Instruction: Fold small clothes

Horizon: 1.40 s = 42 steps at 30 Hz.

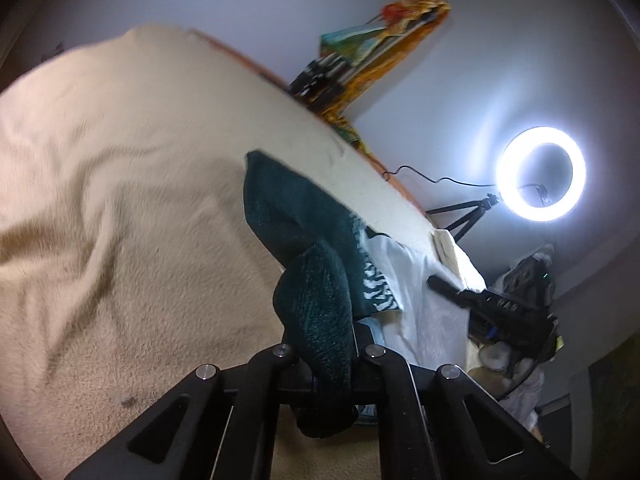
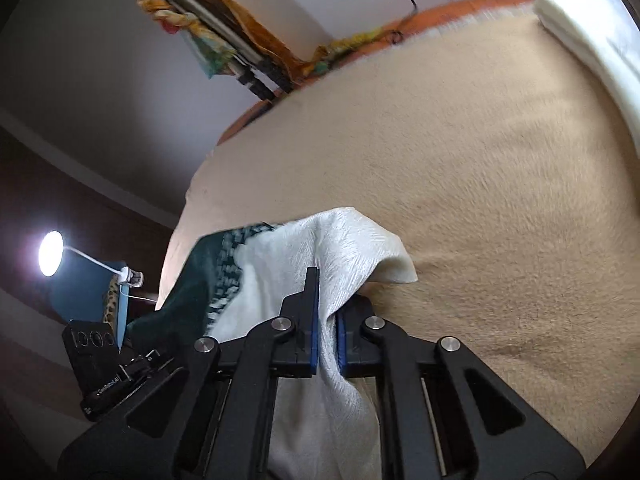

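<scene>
Evidently a two-gripper lift: one small garment (image 1: 312, 240), dark green at one end and white at the other, is held above a beige blanket (image 1: 132, 208).

Left gripper (image 1: 324, 344) is clamped on the green end, cloth bunched between its jaws; right gripper (image 2: 327, 320) is closed on the white end, fabric pinched between blue pads (image 2: 314, 336). The cloth spans between the two tools, partly off the bedding. Risk, as a judgement: the left hold takes a thick wad, not an edge, so the corner may slip or the fold may come out skewed; uneven tension could drag a crease across. Open blanket lies wide ahead of both tools. A white folded cloth (image 2: 580, 28) sits near the far edge, and a ring light (image 1: 542, 174) stands beyond the bed edge, well apart.
</scene>
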Tool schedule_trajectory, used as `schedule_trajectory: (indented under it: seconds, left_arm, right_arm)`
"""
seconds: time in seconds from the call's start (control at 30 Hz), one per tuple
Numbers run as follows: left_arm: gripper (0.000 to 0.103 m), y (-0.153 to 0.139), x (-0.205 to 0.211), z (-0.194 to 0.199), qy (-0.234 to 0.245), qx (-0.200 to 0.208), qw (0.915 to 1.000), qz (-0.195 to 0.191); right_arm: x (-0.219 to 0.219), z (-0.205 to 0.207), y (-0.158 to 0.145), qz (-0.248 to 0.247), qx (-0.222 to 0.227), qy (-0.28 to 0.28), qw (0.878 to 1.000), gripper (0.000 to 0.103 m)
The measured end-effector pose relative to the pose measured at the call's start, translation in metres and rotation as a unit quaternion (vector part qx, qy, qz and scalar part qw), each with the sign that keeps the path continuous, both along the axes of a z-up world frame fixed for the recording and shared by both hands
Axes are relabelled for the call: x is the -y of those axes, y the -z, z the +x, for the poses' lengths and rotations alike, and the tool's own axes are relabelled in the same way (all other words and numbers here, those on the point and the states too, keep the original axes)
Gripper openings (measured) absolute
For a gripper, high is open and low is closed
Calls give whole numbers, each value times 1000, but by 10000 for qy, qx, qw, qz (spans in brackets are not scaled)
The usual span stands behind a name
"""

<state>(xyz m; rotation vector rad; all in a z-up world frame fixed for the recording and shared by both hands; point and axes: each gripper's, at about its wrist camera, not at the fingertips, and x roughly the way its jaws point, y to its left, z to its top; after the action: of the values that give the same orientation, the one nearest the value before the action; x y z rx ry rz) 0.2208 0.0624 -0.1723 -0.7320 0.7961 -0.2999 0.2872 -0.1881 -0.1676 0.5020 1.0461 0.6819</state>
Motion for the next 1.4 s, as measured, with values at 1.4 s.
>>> schedule_trajectory:
  seconds: [1.4]
  left_arm:
    - [2,-92,308,180,1427,1361,9802,195]
  right_arm:
    - [292,107,-73,-519,1144,1031,9867,7]
